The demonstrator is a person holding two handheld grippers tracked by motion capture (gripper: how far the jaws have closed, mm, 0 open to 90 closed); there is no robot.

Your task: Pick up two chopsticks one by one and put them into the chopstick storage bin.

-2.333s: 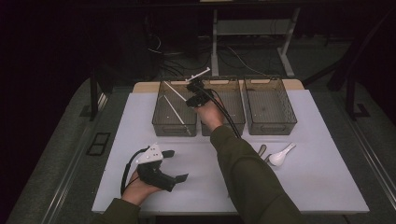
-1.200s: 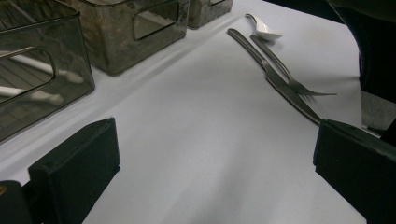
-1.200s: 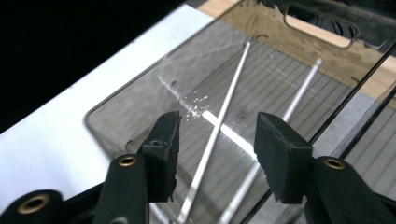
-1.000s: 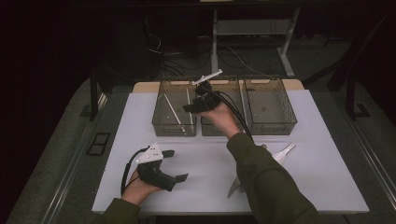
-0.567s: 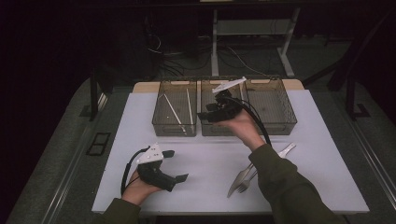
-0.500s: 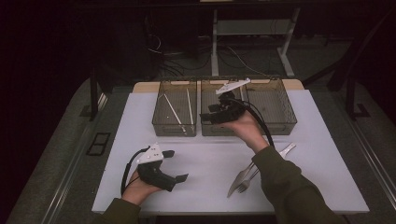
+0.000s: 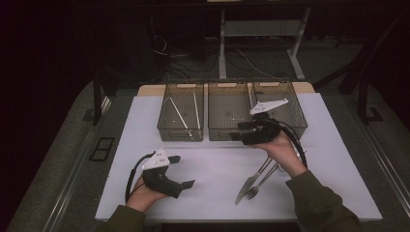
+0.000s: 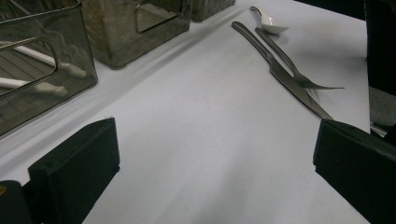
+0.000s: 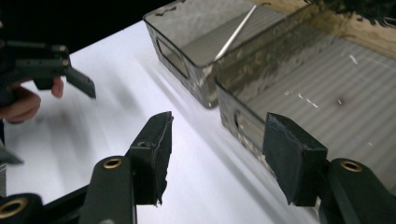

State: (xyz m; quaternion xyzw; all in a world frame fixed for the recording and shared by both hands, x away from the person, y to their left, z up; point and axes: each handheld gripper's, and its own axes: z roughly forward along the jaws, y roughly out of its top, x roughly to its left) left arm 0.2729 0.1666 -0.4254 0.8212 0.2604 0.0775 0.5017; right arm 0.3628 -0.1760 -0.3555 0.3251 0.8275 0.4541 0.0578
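With both grippers' fingers apart and empty, the thin, stiff, slippery steel knife (image 7: 250,182) and fork (image 7: 261,182) lie flat on the white surface (image 7: 212,164), likely best pinched mid-handle.

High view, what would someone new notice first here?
Three clear bins stand in a row at the white table's far side, the left one holding chopsticks. A knife and fork lie together near the front right. The right gripper, open, hovers by the middle bin; the left gripper rests open.
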